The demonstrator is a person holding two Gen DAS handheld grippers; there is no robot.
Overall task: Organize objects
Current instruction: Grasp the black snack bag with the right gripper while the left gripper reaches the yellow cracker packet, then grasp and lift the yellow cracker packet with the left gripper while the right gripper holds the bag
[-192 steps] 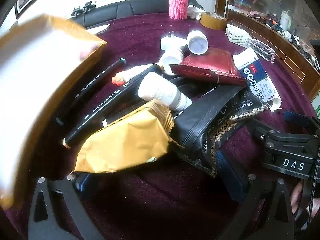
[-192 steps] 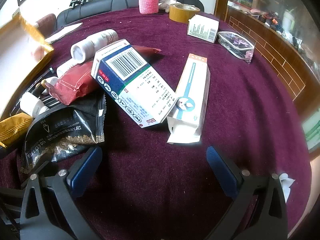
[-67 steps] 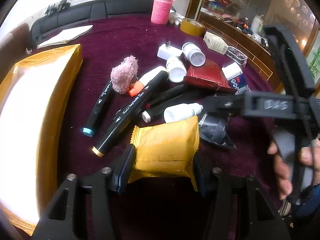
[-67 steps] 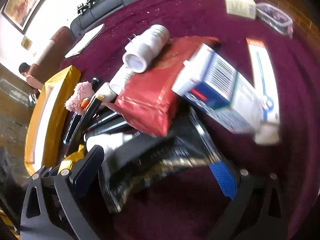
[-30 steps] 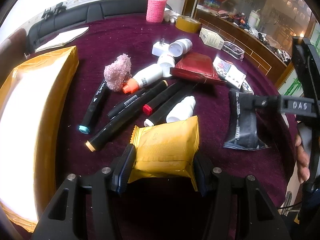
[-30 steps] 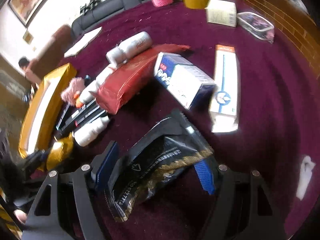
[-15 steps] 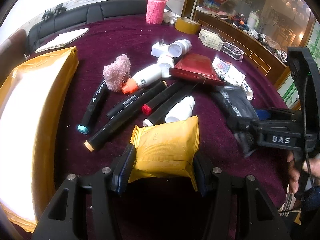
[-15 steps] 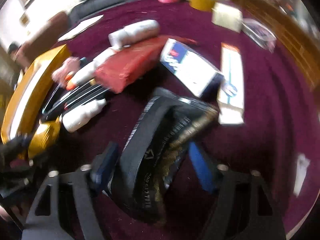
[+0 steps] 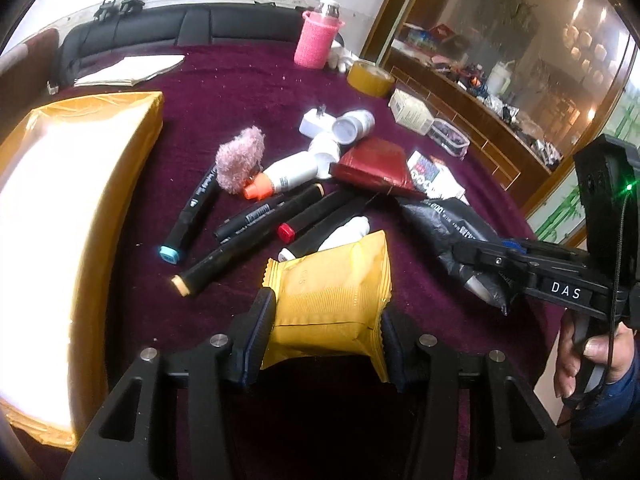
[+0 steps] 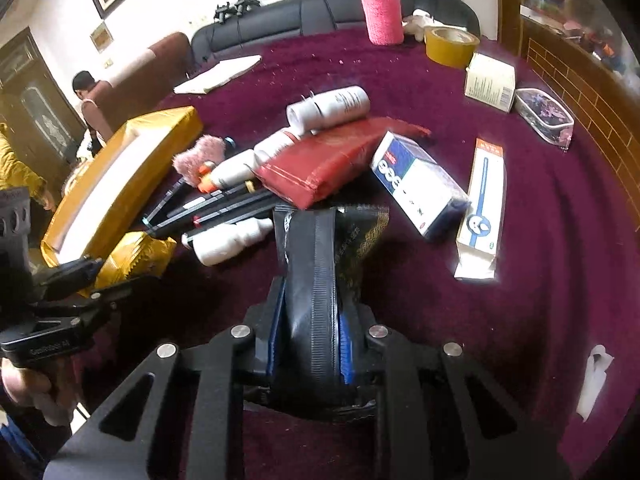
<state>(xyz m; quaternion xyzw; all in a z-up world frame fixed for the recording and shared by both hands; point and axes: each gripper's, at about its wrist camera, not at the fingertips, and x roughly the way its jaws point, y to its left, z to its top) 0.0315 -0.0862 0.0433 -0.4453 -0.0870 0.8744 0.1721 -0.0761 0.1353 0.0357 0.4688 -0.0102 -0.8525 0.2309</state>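
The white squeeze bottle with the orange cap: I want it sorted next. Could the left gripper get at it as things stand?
Probably not yet: the left gripper is shut on the yellow foil packet, though the bottle lies uncovered.

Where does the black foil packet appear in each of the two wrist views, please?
Left wrist view: the black foil packet is at the right, pinched by the right gripper above the maroon cloth.
Right wrist view: it is at bottom centre, folded between the jaws.
Shared landmark: the red pouch just beyond it.

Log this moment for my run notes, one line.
left gripper: holds yellow packet | right gripper: jaws just closed on black pouch
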